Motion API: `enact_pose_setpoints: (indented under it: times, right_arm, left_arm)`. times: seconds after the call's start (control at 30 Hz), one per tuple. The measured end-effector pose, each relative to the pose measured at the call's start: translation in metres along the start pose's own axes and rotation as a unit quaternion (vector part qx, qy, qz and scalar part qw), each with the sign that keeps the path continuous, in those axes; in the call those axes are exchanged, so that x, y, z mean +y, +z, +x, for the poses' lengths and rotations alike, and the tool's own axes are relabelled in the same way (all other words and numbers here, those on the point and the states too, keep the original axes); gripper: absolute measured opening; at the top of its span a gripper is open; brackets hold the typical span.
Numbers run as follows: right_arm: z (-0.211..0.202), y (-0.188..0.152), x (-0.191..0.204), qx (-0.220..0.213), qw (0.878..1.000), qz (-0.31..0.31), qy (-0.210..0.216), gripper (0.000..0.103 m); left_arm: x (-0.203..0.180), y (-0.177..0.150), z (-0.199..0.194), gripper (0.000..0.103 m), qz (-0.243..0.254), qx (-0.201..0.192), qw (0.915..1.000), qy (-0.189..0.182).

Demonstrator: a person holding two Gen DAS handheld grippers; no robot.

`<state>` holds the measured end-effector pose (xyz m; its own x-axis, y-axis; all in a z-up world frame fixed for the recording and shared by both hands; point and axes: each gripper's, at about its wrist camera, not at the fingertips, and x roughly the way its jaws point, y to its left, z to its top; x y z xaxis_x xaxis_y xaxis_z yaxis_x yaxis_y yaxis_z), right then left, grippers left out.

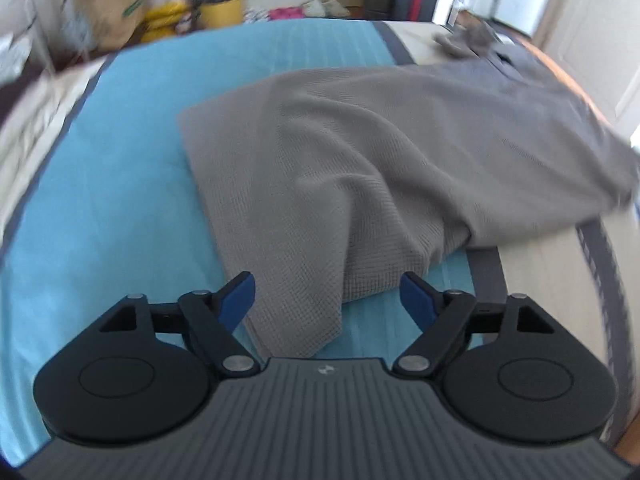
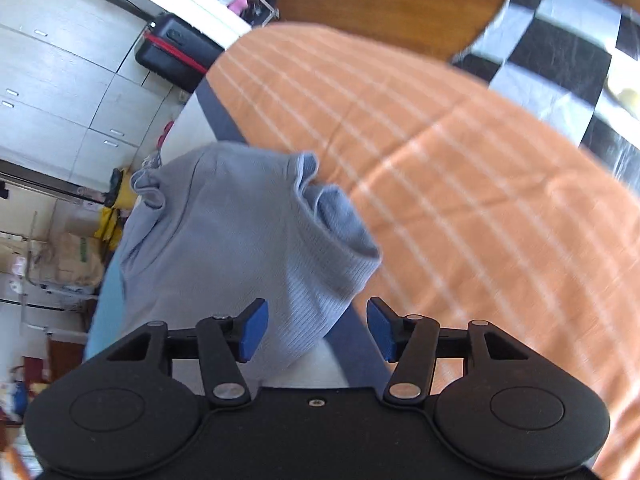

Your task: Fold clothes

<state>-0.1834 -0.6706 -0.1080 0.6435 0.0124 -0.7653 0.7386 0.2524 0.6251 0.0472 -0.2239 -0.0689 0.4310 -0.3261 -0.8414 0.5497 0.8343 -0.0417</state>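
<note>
Left gripper (image 1: 328,298): jaws spread wide, blue pads (image 1: 238,300) well apart, nothing pinched. The near corner of the garment lies under the gap between them, but neither pad touches it.

Right gripper (image 2: 318,330): jaws about half open, blue pads (image 2: 254,330) clear of the cloth on both sides. A fold of the garment shows through the gap, not clamped as far as I can see.

Grey garment (image 1: 360,152): waffle-knit, looks grey-brown in the left wrist view and more blue-grey in the right one, so I'm assuming it's the same piece. It's spread across the bed, partly doubled over, left edge fairly straight, with a rumpled ridge running down the middle toward the near corner.

Sleeve end (image 2: 344,240): in the right wrist view a ribbed cuff-like bit sticks out to the right, bunched up, just beyond the right gripper.

Blue bedcover (image 1: 112,184): the garment's left part rests on this.

Dark grey band (image 1: 486,272): runs along the cover's edge; the garment crosses over it onto the cream part.

Orange striped blanket (image 2: 460,184): beside the garment on the right, with thin white lines.

Background: yellow bin (image 1: 222,10), paper bag (image 1: 116,8), white drawers (image 2: 60,92), all pretty blurry.
</note>
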Motion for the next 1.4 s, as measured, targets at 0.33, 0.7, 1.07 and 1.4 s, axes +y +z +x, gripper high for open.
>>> enact_pose_setpoints:
  times: [0.33, 0.7, 1.07, 1.4]
  right_arm:
    - [0.054, 0.002, 0.027, 0.022, 1.0, -0.002, 0.02, 0.062]
    - [-0.034, -0.015, 0.082, -0.264, 0.925, -0.25, -0.111, 0.001]
    - [-0.015, -0.011, 0.009, -0.048, 0.998, 0.002, 0.036, 0.057]
    - [0.068, -0.032, -0.006, 0.137, 0.972, 0.137, 0.132, 0.07]
  left_arm:
    - [0.001, 0.004, 0.027, 0.021, 0.021, 0.011, 0.9979, 0.06]
    - [-0.009, -0.017, -0.048, 0.01, 0.006, -0.086, 0.9902, 0.11]
    - [0.031, -0.015, -0.037, 0.062, -0.168, -0.037, 0.9846, -0.031]
    - [0.042, -0.01, 0.014, 0.076, -0.395, 0.039, 0.9046, -0.157]
